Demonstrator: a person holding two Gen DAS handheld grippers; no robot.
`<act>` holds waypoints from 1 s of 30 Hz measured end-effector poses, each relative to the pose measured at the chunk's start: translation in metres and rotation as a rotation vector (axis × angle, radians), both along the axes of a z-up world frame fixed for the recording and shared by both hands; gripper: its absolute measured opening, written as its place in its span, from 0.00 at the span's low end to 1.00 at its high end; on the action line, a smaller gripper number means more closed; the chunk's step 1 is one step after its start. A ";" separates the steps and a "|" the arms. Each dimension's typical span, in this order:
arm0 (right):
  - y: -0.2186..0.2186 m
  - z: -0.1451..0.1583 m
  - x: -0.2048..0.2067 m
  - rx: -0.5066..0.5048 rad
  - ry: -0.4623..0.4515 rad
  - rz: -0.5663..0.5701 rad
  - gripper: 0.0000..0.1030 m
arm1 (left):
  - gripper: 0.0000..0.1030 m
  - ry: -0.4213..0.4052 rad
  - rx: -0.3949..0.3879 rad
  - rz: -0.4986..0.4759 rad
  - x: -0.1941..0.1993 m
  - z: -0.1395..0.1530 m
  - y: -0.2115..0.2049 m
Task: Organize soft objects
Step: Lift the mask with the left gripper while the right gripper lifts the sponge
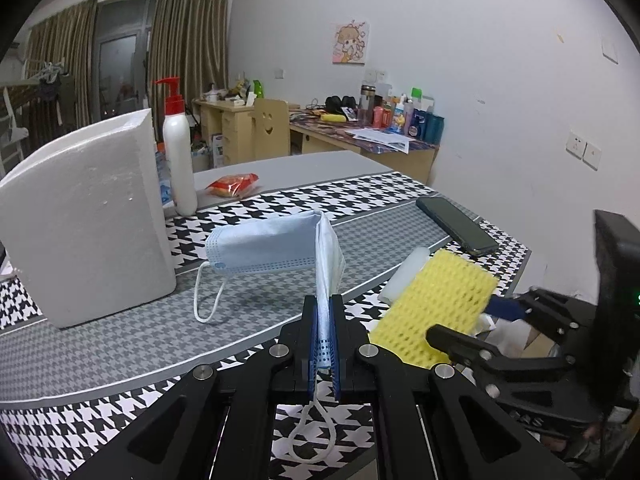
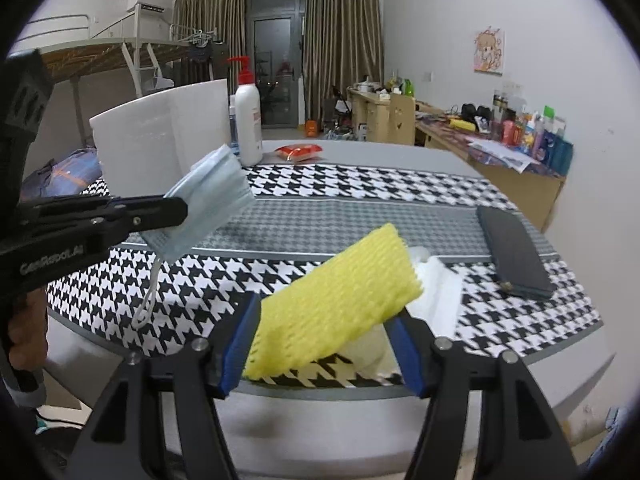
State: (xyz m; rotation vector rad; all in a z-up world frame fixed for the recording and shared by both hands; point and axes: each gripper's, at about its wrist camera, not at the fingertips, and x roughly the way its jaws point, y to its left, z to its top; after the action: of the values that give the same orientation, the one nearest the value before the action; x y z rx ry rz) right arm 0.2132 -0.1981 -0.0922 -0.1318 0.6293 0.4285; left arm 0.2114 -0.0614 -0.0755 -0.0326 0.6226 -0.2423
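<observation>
A light blue face mask [image 1: 264,244] hangs folded in the air over the houndstooth tablecloth [image 1: 120,344]. My left gripper [image 1: 323,300] is shut on one end of it, and an ear loop dangles below the jaws. In the right wrist view the same mask [image 2: 208,200] and left gripper [image 2: 176,212] show at the left. A yellow foam net [image 2: 340,292] lies tilted between the blue pads of my right gripper [image 2: 324,312], which touch both its sides. From the left wrist view the foam net [image 1: 432,304] sits at the right, off the cloth. A white foam piece [image 2: 436,288] lies under it.
A white foam box [image 1: 88,224] stands at the left with a red-capped pump bottle [image 1: 178,152] beside it. A red snack packet [image 1: 234,185] lies further back. A dark phone [image 2: 512,252] rests on the cloth at the right. A hand [image 2: 24,344] holds the left gripper's handle.
</observation>
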 end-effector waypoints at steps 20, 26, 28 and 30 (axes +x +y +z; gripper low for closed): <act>0.003 0.011 0.019 0.117 0.059 0.015 0.11 | 0.06 -0.040 0.006 0.043 -0.013 0.013 0.022; 0.012 0.024 0.012 0.109 0.021 0.040 0.11 | 0.06 -0.059 0.017 0.060 -0.020 0.019 0.027; 0.015 0.027 0.011 0.103 0.008 0.043 0.11 | 0.06 -0.066 0.021 0.070 -0.022 0.022 0.030; 0.016 0.030 0.011 0.100 -0.002 0.045 0.11 | 0.06 -0.074 0.023 0.077 -0.024 0.025 0.032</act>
State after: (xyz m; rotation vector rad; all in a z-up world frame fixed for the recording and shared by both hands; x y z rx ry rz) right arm 0.2238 -0.1820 -0.0619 -0.0510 0.6023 0.5029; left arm 0.1871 -0.0294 -0.0508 -0.0250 0.5497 -0.1611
